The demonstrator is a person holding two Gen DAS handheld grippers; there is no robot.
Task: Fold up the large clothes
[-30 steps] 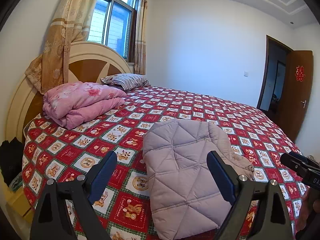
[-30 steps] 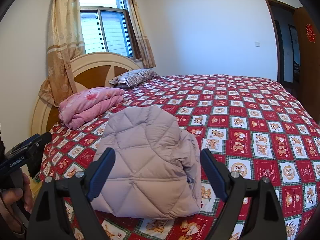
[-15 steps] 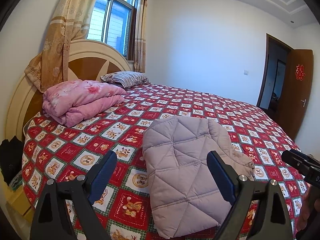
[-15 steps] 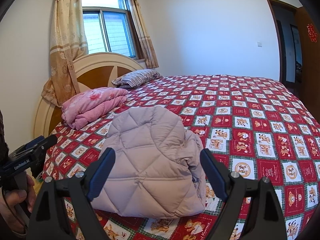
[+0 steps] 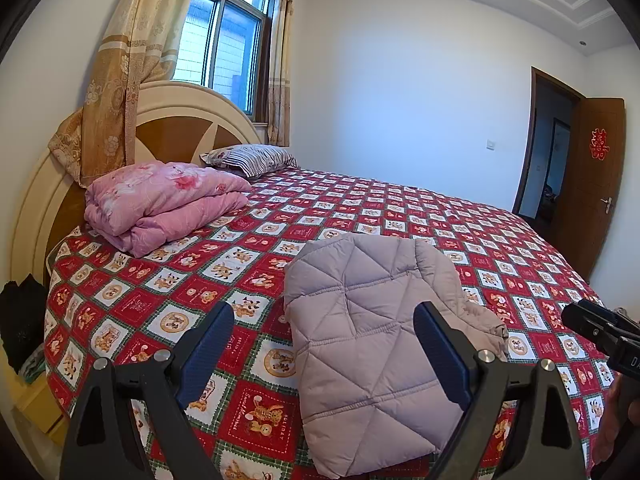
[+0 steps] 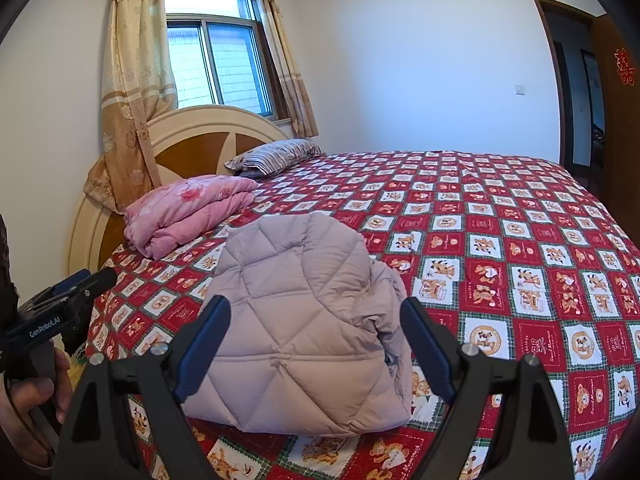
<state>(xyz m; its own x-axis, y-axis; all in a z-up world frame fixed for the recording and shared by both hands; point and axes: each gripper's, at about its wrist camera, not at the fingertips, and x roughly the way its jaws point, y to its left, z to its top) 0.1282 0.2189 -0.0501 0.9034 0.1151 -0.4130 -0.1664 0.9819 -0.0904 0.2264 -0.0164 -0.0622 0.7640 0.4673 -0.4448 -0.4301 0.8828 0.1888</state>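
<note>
A folded lilac quilted puffer jacket point(image 5: 372, 336) lies on the near part of the bed with the red patterned cover point(image 5: 460, 232); it also shows in the right wrist view point(image 6: 304, 320). My left gripper point(image 5: 324, 352) is open and empty, held off the near edge of the bed, short of the jacket. My right gripper point(image 6: 316, 344) is open and empty, also held back from the jacket. Each gripper shows at the edge of the other's view: the right one point(image 5: 600, 332) and the left one point(image 6: 60, 312).
A folded pink quilt point(image 5: 164, 200) and a striped pillow point(image 5: 252, 158) lie by the round headboard point(image 5: 176, 120). A window with curtains point(image 5: 224, 48) is behind it. An open brown door point(image 5: 588, 184) stands at the far right. A dark heap point(image 5: 20, 320) lies beside the bed.
Both grippers have drawn back and slightly up from the jacket, staying open. The jacket has not moved.
</note>
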